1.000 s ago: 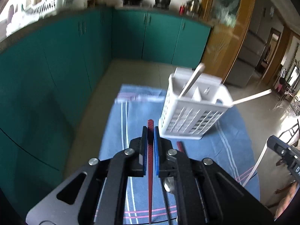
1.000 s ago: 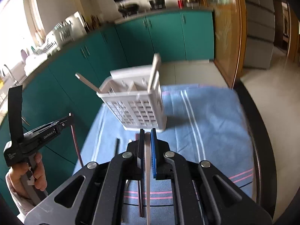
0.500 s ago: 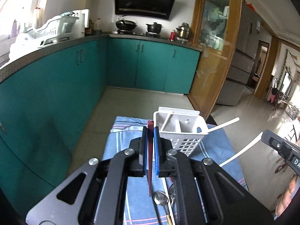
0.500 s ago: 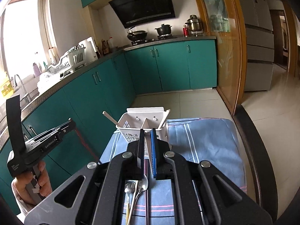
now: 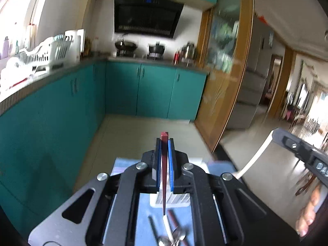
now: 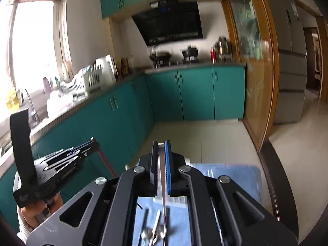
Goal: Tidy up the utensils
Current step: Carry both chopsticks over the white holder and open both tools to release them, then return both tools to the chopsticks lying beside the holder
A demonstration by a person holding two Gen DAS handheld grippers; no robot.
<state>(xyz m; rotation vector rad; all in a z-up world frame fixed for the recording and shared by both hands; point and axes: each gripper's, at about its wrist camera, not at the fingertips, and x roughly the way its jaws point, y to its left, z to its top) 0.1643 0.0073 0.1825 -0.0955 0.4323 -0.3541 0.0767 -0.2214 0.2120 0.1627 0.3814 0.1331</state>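
Observation:
My left gripper (image 5: 164,141) is shut on a dark red chopstick (image 5: 164,174) that hangs down between its pads. My right gripper (image 6: 162,143) is shut on a pale white chopstick (image 6: 163,180); it shows in the left wrist view (image 5: 254,160) slanting from the right gripper's body (image 5: 303,151). Both are raised high above the table. The white utensil basket (image 5: 172,198) is mostly hidden behind the left fingers; a strip of it shows in the right wrist view (image 6: 178,199). Spoons (image 6: 153,231) and chopsticks lie on the blue cloth (image 6: 235,174) below.
Teal cabinets (image 5: 61,106) run along the left and back, with a dish rack (image 5: 45,53) and stove pots on the counter. A wooden glass door (image 5: 225,82) stands at the right. The dark table edge (image 6: 274,174) curves on the right. The left gripper's body (image 6: 53,170) is at the left.
Both grippers have lifted and tilted up with their chopsticks. The basket has dropped from mid-view to behind the fingers. The kitchen wall and hood now fill the views.

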